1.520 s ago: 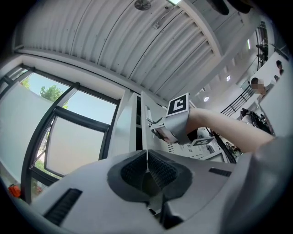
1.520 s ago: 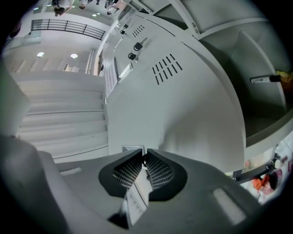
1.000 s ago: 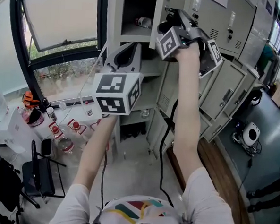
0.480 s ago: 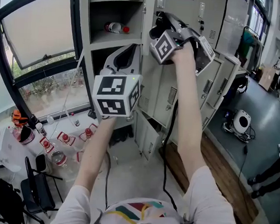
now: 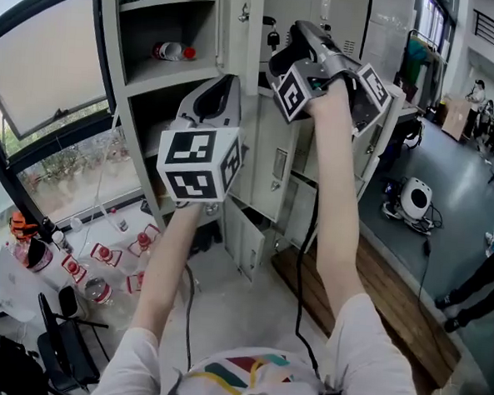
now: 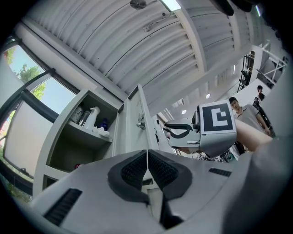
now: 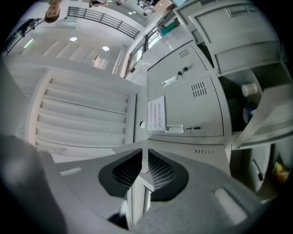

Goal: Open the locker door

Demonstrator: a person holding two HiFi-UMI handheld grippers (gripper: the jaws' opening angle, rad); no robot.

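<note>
The door [image 5: 243, 29] has swung further out from the locker since a second ago, and the right gripper [image 5: 282, 61] has moved with it. In the right gripper view, the right gripper [image 7: 144, 157] has its jaws pinched on the thin grey edge of the door [image 7: 137, 196], which runs up between the pads [image 7: 161, 172]. Ahead of it stand closed lockers, one bearing a paper label [image 7: 156, 114]. The left gripper [image 6: 147, 153] has its jaws pressed together with nothing between them. It is held up just left of the door [image 6: 137, 116] and apart from it. In the head view, the left gripper [image 5: 223, 87] hangs lower than the right, in front of the open compartments. The door stands nearly edge-on, with keys [image 5: 273, 40] hanging at its lock. Behind it the opened compartment shows a bottle [image 5: 168, 52] lying on its shelf.
</note>
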